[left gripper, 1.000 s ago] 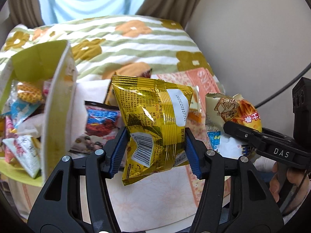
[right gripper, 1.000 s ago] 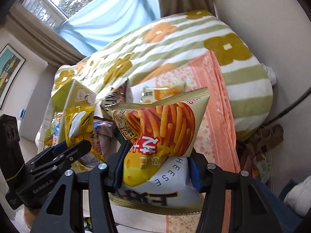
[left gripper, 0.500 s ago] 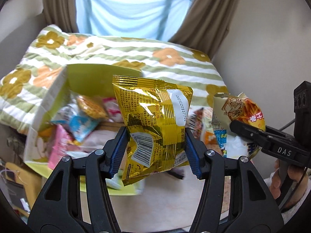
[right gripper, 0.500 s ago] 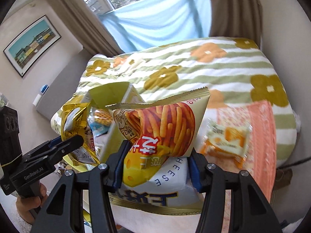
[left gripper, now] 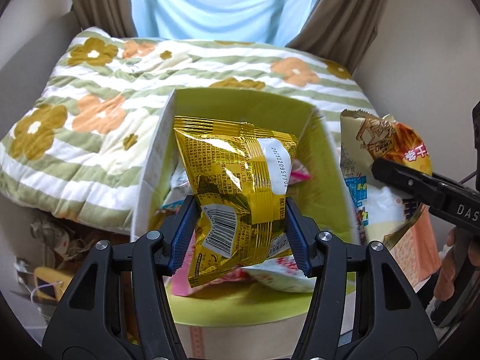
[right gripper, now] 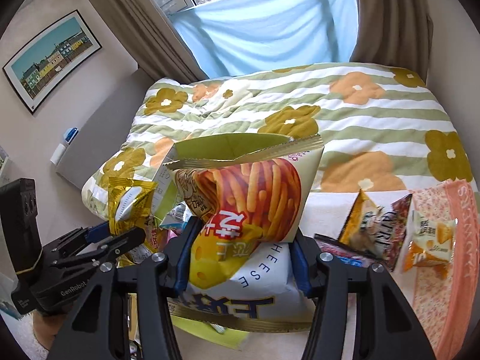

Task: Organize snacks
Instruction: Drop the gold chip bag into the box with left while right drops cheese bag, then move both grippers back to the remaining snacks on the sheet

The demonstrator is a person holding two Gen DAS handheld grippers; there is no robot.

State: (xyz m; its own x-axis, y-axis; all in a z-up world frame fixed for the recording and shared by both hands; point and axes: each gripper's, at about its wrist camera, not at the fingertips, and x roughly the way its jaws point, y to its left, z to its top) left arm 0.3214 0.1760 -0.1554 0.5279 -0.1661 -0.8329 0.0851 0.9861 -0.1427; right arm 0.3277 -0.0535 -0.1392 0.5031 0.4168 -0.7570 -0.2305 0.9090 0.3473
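Our left gripper (left gripper: 240, 237) clamps the gold packet (left gripper: 237, 189), our right gripper (right gripper: 243, 255) the cheese-stick bag (right gripper: 249, 210); we centre each above the green box (left gripper: 324, 162) beneath the fingers before letting go.

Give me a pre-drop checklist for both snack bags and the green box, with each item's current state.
1. Left gripper shut on the gold bag: ok.
2. Right gripper shut on the cheese-stick bag: ok.
3. Gold bag over the open green box: ok.
4. Cheese-stick bag over the box: cannot tell; in the left view it hangs beside the box's right wall.
5. Room in the box: cannot tell; snacks already lie inside, and the bags hide much of it.
6. Bags clear of each other: ok.
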